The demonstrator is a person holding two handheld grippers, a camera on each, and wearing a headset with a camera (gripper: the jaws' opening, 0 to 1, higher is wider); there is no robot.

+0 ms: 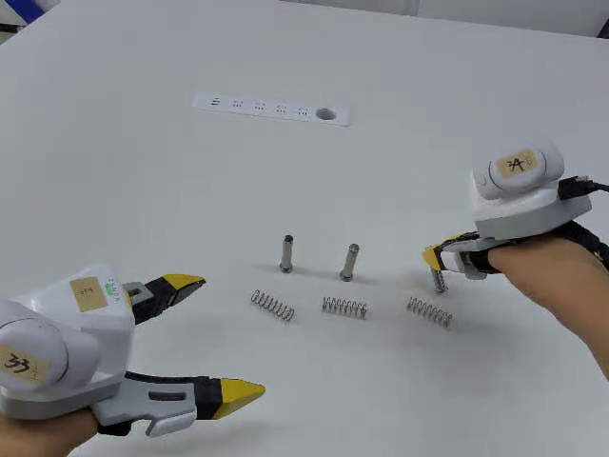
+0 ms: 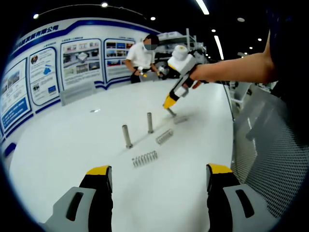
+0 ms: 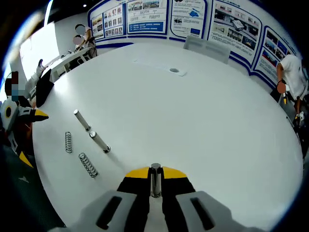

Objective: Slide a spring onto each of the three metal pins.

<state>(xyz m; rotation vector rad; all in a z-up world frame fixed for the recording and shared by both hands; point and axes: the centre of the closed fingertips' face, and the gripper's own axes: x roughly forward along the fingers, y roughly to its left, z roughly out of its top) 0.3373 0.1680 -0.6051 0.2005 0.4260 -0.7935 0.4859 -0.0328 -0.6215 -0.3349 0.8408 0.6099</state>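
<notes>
Bench (image 1: 143, 190) takes up nearly everything from where I stand: wide, white and bare, apart from a flat socket strip (image 1: 271, 108) let into it at the far side.

Next in size are the two grippers. The left gripper (image 1: 224, 333) hovers low at the near left, well apart from the parts. Its yellow-tipped fingers (image 2: 99, 171) are spread wide with nothing between them. The right gripper (image 1: 436, 262) is down at the right end of the row, closed tight on the third pin (image 3: 155, 179). It holds that pin tilted, lower end at the bench, though I cannot tell whether it touches.

Pins, counted, make three. The left pin (image 1: 286, 253) and the middle pin (image 1: 349, 262) stand upright side by side, and the third is in the right fingers.

Springs also make three, lying in a row just in front of the pins: the left spring (image 1: 272, 305), the middle spring (image 1: 344, 307) and the right spring (image 1: 430, 311).

No spring is on a pin yet, so I would say the job is at its very start, with the first pin in hand. The next move likely calls for the free left gripper to pinch a spring lightly by its coils. It would then line the open end up squarely with a pin's tip, since a crooked approach would catch on the coils.
</notes>
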